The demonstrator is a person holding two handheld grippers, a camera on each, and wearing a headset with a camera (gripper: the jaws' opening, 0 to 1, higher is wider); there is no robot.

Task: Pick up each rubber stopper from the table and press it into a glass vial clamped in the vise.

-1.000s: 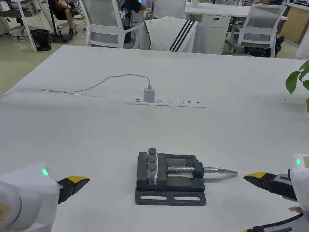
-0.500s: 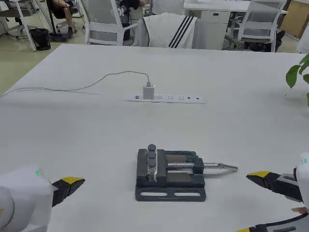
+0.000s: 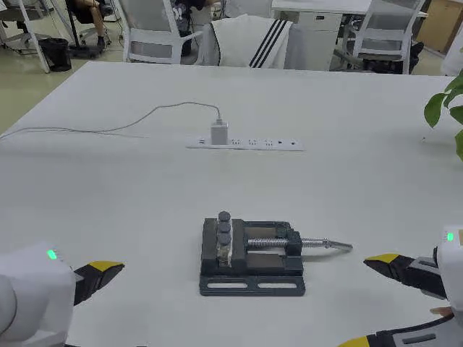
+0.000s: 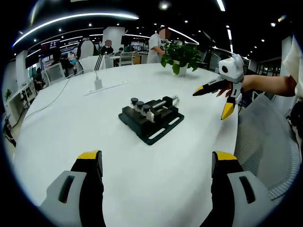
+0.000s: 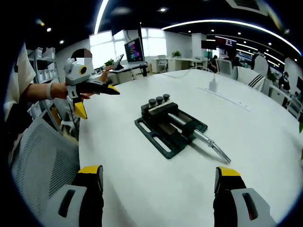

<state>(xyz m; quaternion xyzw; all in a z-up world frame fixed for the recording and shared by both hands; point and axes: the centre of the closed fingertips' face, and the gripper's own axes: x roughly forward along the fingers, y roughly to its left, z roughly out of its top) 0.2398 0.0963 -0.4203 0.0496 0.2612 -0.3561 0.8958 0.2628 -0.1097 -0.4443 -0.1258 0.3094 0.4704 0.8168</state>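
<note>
A dark vise sits on the white table in front of me, its screw handle pointing right. Three glass vials stand in a row in its jaws, each capped by a dark rubber stopper. The same stoppers top the vise in the left gripper view. My left gripper is open and empty, well left of the vise. My right gripper is open and empty too, to the right of the screw handle. From the right gripper view the vise lies ahead, the left gripper beyond it.
A white power strip with a charger and a thin cable lies farther back on the table. Plant leaves reach in at the right edge. Office chairs, one draped with a striped jacket, stand past the far edge.
The head camera has tilted a little, shifting the picture. Both grippers stay open near the front corners, and the vise and vials have not moved.
</note>
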